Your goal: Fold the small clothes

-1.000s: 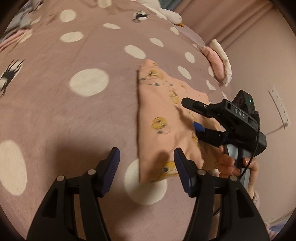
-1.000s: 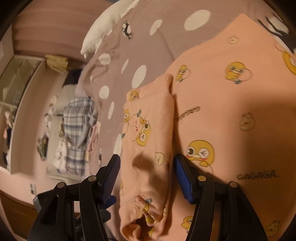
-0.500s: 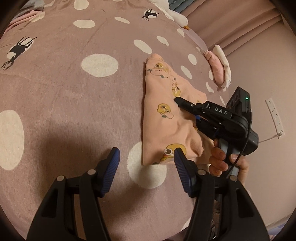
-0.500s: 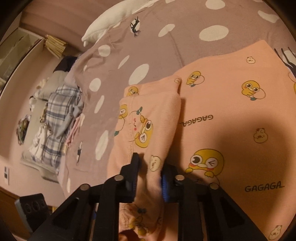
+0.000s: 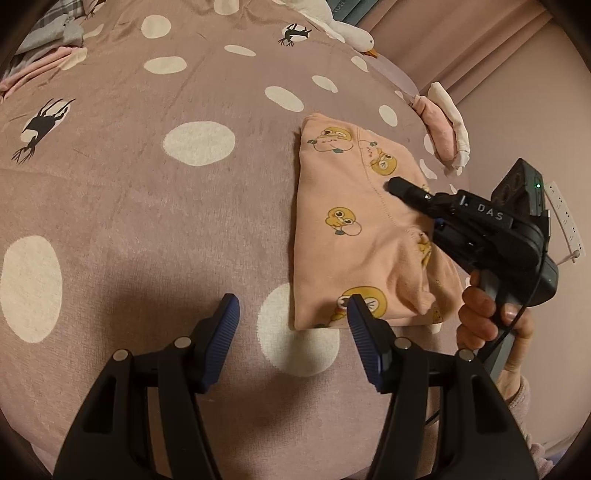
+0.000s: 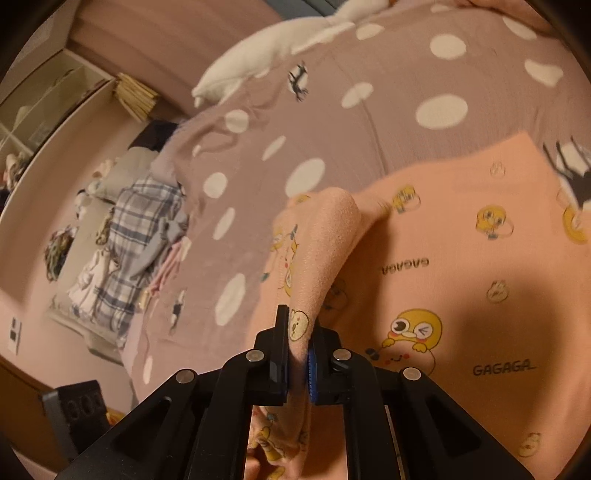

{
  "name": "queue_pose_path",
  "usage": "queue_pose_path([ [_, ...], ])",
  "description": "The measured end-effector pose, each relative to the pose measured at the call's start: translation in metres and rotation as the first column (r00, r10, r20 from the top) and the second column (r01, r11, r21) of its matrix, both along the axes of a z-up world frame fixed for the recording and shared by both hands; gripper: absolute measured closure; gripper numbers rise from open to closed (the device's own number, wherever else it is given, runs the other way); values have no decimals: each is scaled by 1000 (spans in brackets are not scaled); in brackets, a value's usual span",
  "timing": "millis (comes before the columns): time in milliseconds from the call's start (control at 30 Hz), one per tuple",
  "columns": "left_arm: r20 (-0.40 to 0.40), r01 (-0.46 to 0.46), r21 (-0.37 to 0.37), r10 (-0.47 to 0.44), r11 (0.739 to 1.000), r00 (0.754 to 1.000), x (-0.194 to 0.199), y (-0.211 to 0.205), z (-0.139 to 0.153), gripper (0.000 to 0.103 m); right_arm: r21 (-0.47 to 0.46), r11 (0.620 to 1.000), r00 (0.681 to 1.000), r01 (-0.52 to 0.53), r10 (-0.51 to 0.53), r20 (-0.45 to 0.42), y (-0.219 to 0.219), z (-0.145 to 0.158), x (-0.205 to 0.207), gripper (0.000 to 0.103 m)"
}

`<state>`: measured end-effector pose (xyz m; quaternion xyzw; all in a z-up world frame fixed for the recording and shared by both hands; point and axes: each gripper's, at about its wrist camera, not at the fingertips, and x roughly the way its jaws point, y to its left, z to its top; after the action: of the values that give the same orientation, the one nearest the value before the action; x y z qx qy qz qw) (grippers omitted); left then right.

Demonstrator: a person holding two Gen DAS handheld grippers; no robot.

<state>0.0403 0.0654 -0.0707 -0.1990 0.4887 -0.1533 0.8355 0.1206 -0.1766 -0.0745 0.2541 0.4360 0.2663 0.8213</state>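
A peach garment [image 5: 351, 229] printed with yellow cartoon chicks lies on the dotted bedspread [image 5: 147, 203]. In the left wrist view my right gripper [image 5: 397, 186] reaches over its right side, held by a person's hand [image 5: 487, 317]. In the right wrist view my right gripper [image 6: 300, 343] finishes closing, and its pads pinch a raised fold of the garment [image 6: 325, 236], lifted off the flat part [image 6: 461, 277]. My left gripper [image 5: 291, 306] hovers open over the bedspread at the garment's near left corner, with nothing between its fingers.
A white pillow [image 6: 266, 55] and a goose plush [image 5: 354, 35] lie at the far end of the bed. Pink and white cloth [image 5: 443, 129] sits at the bed's right edge. A plaid clothes pile [image 6: 140, 236] lies beyond the bed.
My right gripper went from open around the garment's fold to shut on it and has raised it, rolling a little. My left gripper stays open.
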Motion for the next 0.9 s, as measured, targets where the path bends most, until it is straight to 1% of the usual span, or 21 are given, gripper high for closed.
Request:
queue_pose_path([
  [167,-2,1,-8,-1,1000,1000,-2,-1,-1,42,-23,1000,1000,1,-1,5,3,3,-1,93],
  [433,-1,0,-7,0,1000,1000,-4,0,0,42,-22,999,1000,25,-24,14,-2,5,0,93],
  [500,-3,-1,-12,1,1000,1000,-4,-1,0,42,-21,999,999,37,-36,17,-7,5,0,93],
  [567,-5,-4,-16,4,1000,1000,-5,-1,-1,39,-20,999,999,47,-46,16,-12,5,-2,93],
  [900,-3,9,-9,-9,1000,1000,-4,-9,1,39,-5,993,992,121,-121,29,-50,10,-8,93],
])
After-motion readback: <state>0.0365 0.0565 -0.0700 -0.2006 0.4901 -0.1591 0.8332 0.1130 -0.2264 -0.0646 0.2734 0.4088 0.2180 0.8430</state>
